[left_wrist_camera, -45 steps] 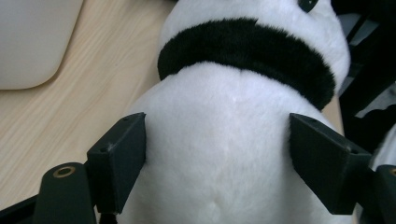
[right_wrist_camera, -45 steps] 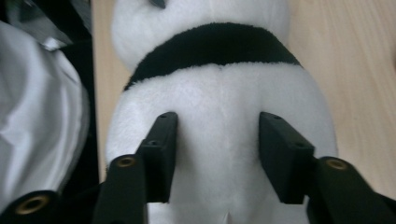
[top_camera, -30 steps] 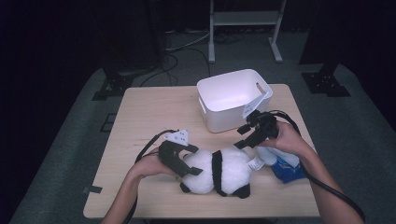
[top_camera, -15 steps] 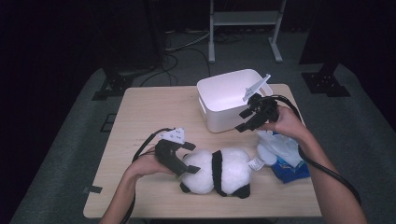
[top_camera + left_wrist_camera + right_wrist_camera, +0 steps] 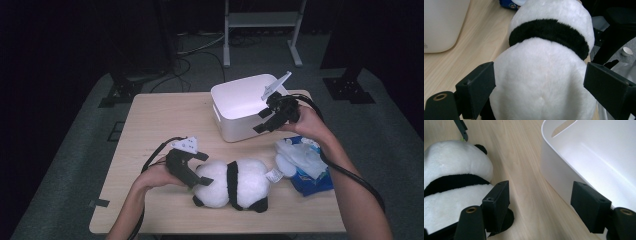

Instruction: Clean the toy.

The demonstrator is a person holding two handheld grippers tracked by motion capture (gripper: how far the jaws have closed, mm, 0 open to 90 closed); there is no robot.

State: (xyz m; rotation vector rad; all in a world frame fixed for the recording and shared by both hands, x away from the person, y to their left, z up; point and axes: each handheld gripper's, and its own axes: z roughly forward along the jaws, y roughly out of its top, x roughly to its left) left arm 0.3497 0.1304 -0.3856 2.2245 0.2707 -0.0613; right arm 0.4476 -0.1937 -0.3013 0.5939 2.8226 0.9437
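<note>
A black-and-white panda plush [image 5: 240, 182] lies on its side near the table's front edge. My left gripper [image 5: 198, 170] is at its left end, and in the left gripper view both pads [image 5: 477, 87] sit against the round white body [image 5: 541, 62], so it is shut on the plush. My right gripper [image 5: 267, 117] hovers at the front right corner of a white bin [image 5: 235, 125]. Its jaws stand wide apart with only bare table between them [image 5: 541, 207]. The bin's wall [image 5: 556, 177] is just to one side, the panda [image 5: 451, 165] to the other.
A blue packet of wipes [image 5: 307, 167] lies on the wooden table [image 5: 160, 120] at the right, between the panda and the person's right forearm. Cables trail from both grippers over the table's front. The bin's inside [image 5: 604, 152] looks bare where it shows.
My right gripper has risen from beside the panda's rear and the wipes packet and gone back to the bin's front right corner. The left gripper and the panda have stayed where they were.
</note>
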